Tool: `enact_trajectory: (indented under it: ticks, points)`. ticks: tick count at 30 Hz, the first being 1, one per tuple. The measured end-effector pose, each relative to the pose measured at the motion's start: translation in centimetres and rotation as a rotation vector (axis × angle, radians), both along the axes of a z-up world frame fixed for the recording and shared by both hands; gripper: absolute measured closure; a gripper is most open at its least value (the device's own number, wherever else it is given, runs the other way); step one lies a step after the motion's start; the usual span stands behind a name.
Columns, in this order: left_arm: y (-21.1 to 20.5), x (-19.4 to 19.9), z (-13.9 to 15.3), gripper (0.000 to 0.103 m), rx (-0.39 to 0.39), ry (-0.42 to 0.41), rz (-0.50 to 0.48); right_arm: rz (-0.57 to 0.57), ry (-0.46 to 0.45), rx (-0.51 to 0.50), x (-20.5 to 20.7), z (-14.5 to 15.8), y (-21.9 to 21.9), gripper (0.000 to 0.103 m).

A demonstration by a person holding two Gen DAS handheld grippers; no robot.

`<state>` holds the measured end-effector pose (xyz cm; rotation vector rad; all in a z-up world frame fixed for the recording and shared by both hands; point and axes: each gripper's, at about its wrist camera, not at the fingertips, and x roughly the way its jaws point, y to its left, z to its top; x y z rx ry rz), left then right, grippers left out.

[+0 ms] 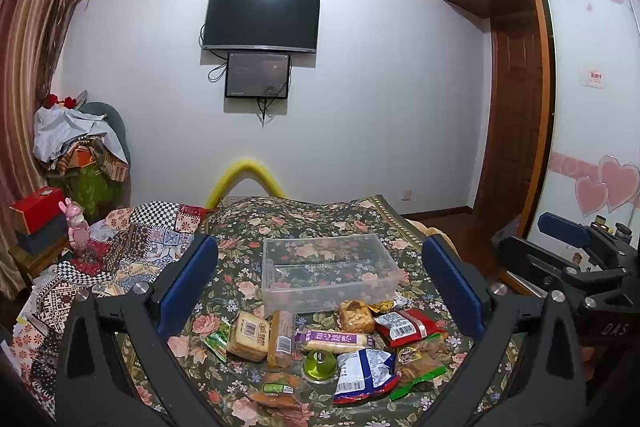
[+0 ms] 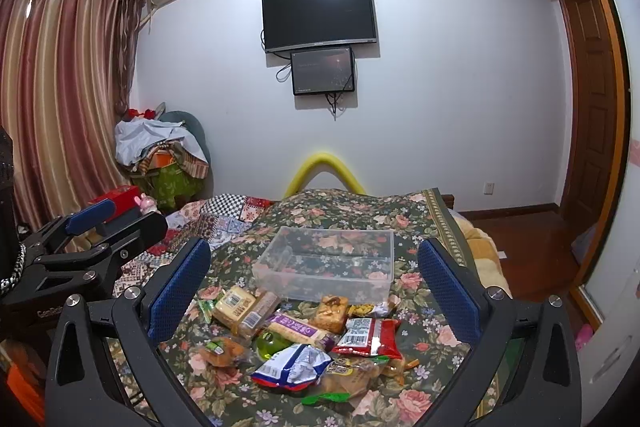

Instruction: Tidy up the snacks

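Note:
A clear plastic container (image 1: pixel 328 293) (image 2: pixel 320 283), holding nothing, sits on the floral bedspread (image 1: pixel 248 259). In front of it lies a pile of several snacks: a red packet (image 1: pixel 408 325) (image 2: pixel 370 337), a blue-white bag (image 1: pixel 364 371) (image 2: pixel 294 365), a purple-wrapped bar (image 1: pixel 332 339) (image 2: pixel 300 329), a green jelly cup (image 1: pixel 319 365) and cracker packs (image 1: pixel 250 335) (image 2: pixel 234 305). My left gripper (image 1: pixel 320 241) hovers open above the pile, nothing between its blue pads. My right gripper (image 2: pixel 314 245) is likewise open and holds nothing. The two are side by side, each visible in the other's view.
A patchwork quilt (image 1: pixel 132 239) covers the bed's left part. A pink toy (image 1: pixel 76 223) and a red box (image 1: pixel 38 207) stand at the left. A yellow foam tube (image 1: pixel 244 179) arches at the bed's far end. Wooden floor and a wardrobe (image 1: pixel 584 99) lie to the right.

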<state>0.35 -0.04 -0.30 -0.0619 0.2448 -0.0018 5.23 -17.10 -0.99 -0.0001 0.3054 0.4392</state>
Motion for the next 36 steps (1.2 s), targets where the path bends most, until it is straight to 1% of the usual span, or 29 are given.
enact_trajectory:
  ticks: [36]
  points:
    - [-0.26,-0.22,0.24,0.0,-0.013,-0.007,-0.004,0.0,-0.002,0.016,-0.43,0.35,0.01,0.0]
